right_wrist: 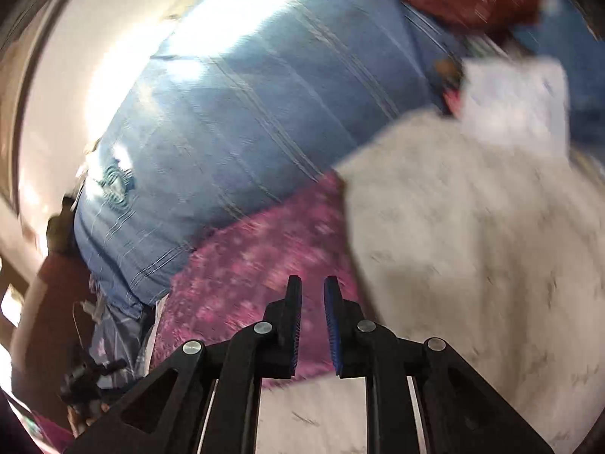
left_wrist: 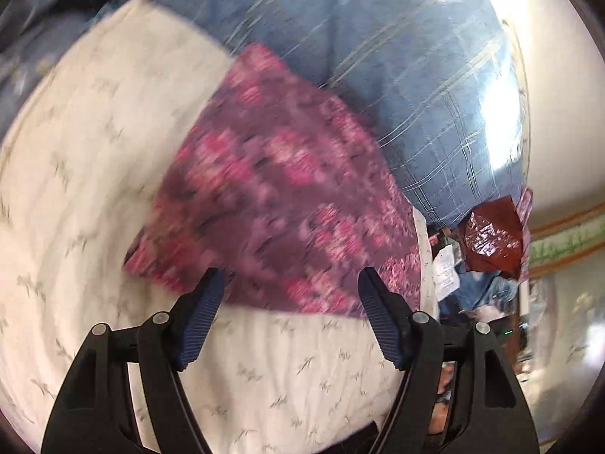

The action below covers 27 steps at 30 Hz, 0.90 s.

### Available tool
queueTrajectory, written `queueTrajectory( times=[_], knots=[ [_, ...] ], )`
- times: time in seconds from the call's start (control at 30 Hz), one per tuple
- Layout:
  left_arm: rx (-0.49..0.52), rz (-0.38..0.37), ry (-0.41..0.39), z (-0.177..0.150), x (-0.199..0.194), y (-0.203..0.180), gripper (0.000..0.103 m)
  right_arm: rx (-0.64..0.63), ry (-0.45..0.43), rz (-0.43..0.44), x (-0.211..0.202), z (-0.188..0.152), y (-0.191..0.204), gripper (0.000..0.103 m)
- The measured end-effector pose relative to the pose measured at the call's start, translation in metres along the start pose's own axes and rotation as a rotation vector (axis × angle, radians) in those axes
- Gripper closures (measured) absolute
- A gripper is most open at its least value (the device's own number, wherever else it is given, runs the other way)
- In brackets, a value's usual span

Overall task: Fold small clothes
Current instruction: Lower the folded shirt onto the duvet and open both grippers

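Overhead, both tongs hover at a floral garment [left_wrist: 280, 189] on white bedding [left_wrist: 75, 174].
Left gripper [left_wrist: 291, 283] gapes wide, empty, the cloth ahead; right gripper [right_wrist: 312, 287] nearly closed, gripping nothing, cloth beneath.

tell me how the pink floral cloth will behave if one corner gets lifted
The pink floral cloth lies flat and thin on the white sheet, so it will probably drape limply. It looks light, likely dragging and bunching rather than sliding whole. Motion blur hides its texture.

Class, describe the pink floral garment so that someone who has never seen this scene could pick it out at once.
Find the white sheet with faint grey sprigs. On it, against the big blue striped bundle, lies the floral garment, flat and roughly triangular. It alone is purple with pink blossoms; the shiny bag nearby is plain dark red.
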<state>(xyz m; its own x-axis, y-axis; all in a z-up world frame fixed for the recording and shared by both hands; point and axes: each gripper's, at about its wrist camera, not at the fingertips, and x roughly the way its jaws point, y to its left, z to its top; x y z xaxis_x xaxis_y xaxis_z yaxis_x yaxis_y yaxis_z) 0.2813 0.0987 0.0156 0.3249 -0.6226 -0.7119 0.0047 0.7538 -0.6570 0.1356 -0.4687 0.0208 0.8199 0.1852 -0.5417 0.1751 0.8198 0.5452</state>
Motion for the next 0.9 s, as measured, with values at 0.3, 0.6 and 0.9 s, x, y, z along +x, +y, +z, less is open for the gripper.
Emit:
queueTrajectory(
  times=[0.3, 0.6, 0.9],
  knots=[
    [0.04, 0.201, 0.013, 0.018, 0.079, 0.004, 0.03, -0.084, 0.165, -0.095, 0.111, -0.011, -0.014, 0.08],
    [0.079, 0.19, -0.037, 0.01, 0.055, 0.006, 0.026, -0.197, 0.07, -0.024, 0.077, -0.018, 0.027, 0.05],
    [0.157, 0.199, -0.058, -0.01, 0.024, -0.006, 0.026, -0.398, 0.168, -0.018, 0.081, -0.076, 0.11, 0.035]
  ],
)
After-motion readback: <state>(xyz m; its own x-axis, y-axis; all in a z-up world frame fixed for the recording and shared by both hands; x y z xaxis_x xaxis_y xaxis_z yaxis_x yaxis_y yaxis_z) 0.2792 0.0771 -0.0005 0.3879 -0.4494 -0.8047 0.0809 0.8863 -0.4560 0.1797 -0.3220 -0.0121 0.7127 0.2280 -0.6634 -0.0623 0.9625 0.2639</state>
